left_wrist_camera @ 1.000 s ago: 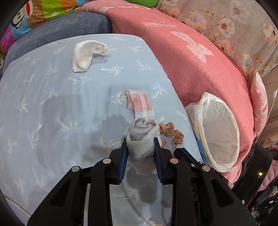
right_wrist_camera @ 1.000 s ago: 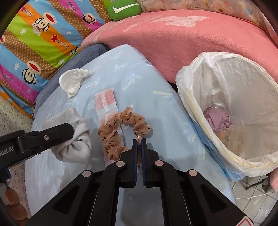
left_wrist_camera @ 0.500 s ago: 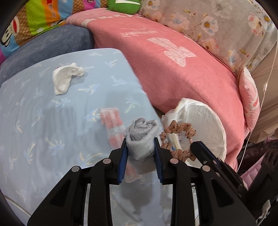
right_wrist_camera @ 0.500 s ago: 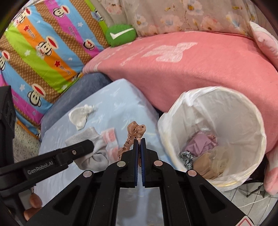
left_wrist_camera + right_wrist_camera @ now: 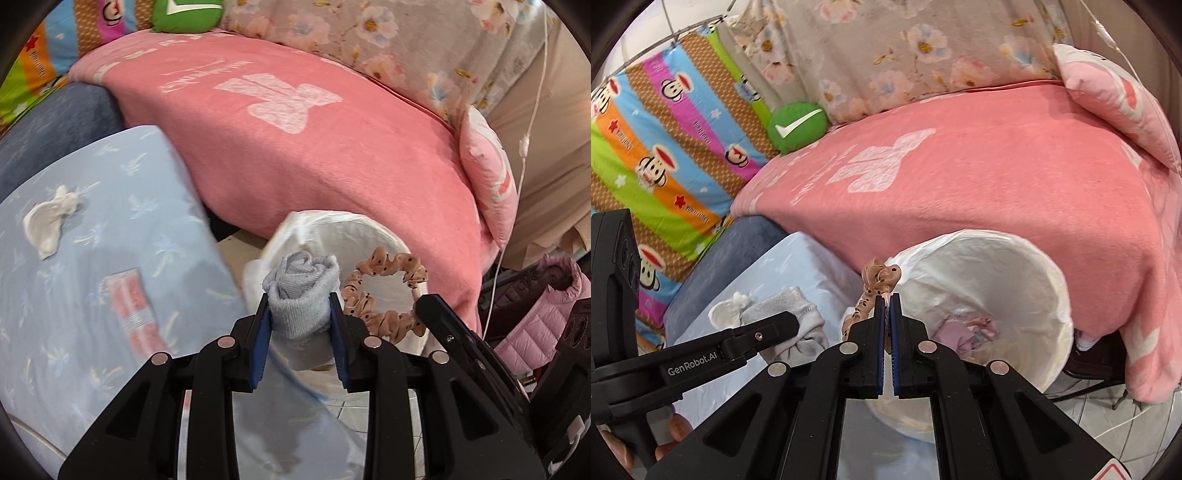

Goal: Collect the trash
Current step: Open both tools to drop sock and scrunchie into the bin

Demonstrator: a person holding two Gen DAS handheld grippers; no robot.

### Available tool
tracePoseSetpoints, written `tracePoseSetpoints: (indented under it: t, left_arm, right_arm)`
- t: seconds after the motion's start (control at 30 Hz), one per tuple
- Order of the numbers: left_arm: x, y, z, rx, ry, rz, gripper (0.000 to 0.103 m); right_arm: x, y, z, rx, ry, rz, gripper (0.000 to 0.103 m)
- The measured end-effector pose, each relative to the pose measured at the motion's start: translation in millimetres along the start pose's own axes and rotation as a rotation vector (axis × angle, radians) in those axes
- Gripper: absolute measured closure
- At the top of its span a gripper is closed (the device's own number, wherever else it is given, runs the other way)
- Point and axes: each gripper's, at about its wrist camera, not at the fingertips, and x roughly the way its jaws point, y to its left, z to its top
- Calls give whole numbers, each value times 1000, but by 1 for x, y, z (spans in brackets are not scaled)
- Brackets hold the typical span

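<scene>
My left gripper (image 5: pixel 299 299) is shut on a rolled grey sock (image 5: pixel 301 291) and holds it in the air at the near rim of the white-lined trash bin (image 5: pixel 369 225). My right gripper (image 5: pixel 885 297) is shut on a tan dotted scrunchie (image 5: pixel 877 282), which hangs over the bin's left rim (image 5: pixel 1049 273); the scrunchie also shows in the left wrist view (image 5: pixel 384 291). The sock also shows in the right wrist view (image 5: pixel 790 304). Crumpled trash (image 5: pixel 964 328) lies inside the bin. A white tissue (image 5: pixel 50 221) and a pink-and-white wrapper (image 5: pixel 131 299) lie on the blue cushion (image 5: pixel 110 206).
A pink blanket (image 5: pixel 314 140) covers the bed behind the bin. A floral cover (image 5: pixel 905 48), a striped monkey-print quilt (image 5: pixel 657 136) and a green pillow (image 5: pixel 798 125) lie further back. A pink jacket (image 5: pixel 546 302) is at the right, and tiled floor shows below the bin.
Both grippers lifted off the blue cushion and swung right toward the bin, carrying the sock and the scrunchie. The scrunchie left the cushion and now hangs at the bin's rim.
</scene>
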Motion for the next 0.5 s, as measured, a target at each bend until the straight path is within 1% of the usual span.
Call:
tracePoseSetpoints:
  t: [0.03, 0.07, 0.1, 0.17, 0.23, 0.4, 0.47, 0.5]
  left_arm:
    - [2, -5, 1, 9, 3, -14, 70]
    - [4, -8, 2, 12, 3, -20, 64]
    - [5, -13, 3, 19, -4, -24, 61]
    - [5, -18, 5, 31, -16, -22, 51]
    - [5, -21, 7, 33, -24, -15, 44]
    - [4, -20, 8, 50, -43, 19, 44]
    - [4, -18, 6, 52, -48, 32, 44]
    - [4, -16, 6, 51, -49, 39, 44]
  right_arm:
    - [0, -4, 1, 7, -3, -5, 100]
    - [-1, -8, 2, 14, -6, -11, 100]
    - [-1, -12, 3, 21, -9, -14, 100]
    - [-1, -18, 4, 30, -12, -18, 100]
    - [-1, -21, 4, 36, -13, -21, 100]
    - [6, -19, 4, 29, -11, -26, 99]
    - [8, -17, 4, 22, -9, -37, 93]
    - [8, -16, 4, 18, -11, -40, 93]
